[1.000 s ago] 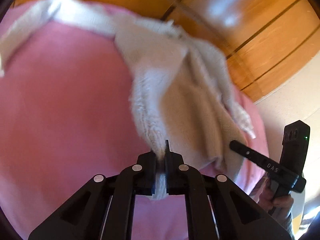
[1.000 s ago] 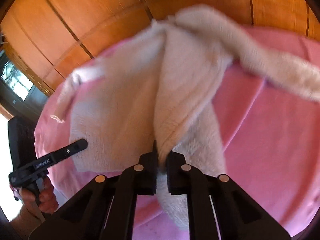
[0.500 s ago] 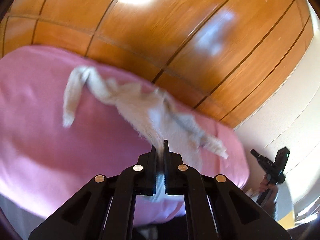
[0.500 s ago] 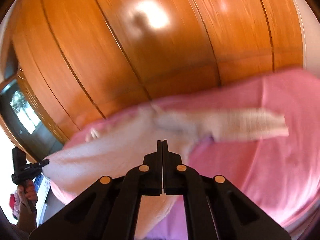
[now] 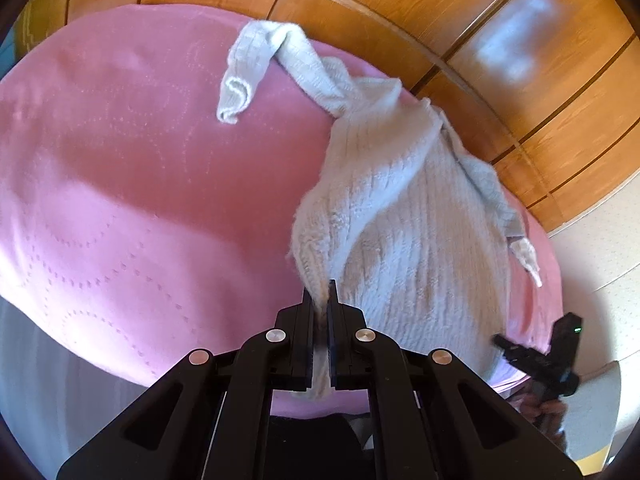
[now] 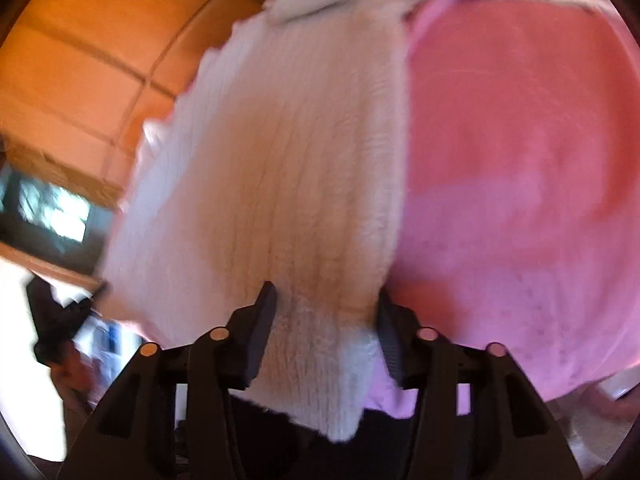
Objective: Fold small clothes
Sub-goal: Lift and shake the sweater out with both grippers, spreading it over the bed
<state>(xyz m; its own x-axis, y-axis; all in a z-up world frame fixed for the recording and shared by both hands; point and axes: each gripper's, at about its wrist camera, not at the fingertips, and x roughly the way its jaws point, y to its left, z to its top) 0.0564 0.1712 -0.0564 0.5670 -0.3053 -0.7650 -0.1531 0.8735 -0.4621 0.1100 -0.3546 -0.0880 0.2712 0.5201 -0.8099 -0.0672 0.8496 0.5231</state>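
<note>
My left gripper [image 5: 319,300] pinches the hem corner of the white knit sweater [image 5: 408,216], which lies on the pink blanket [image 5: 120,184], one sleeve [image 5: 256,64] twisted. My right gripper [image 6: 324,316] is spread wide, hem between the jaws; that view is blurred, and whether the jaws touch the knit I cannot tell.

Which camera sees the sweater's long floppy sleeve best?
The left wrist view. The white sweater lies sharp on the pink blanket, its sleeve curling out with the cuff showing, while the left claw pinches the hem. The right wrist view is blurry, showing mostly the sweater's body; its sleeve runs off the top edge.
</note>
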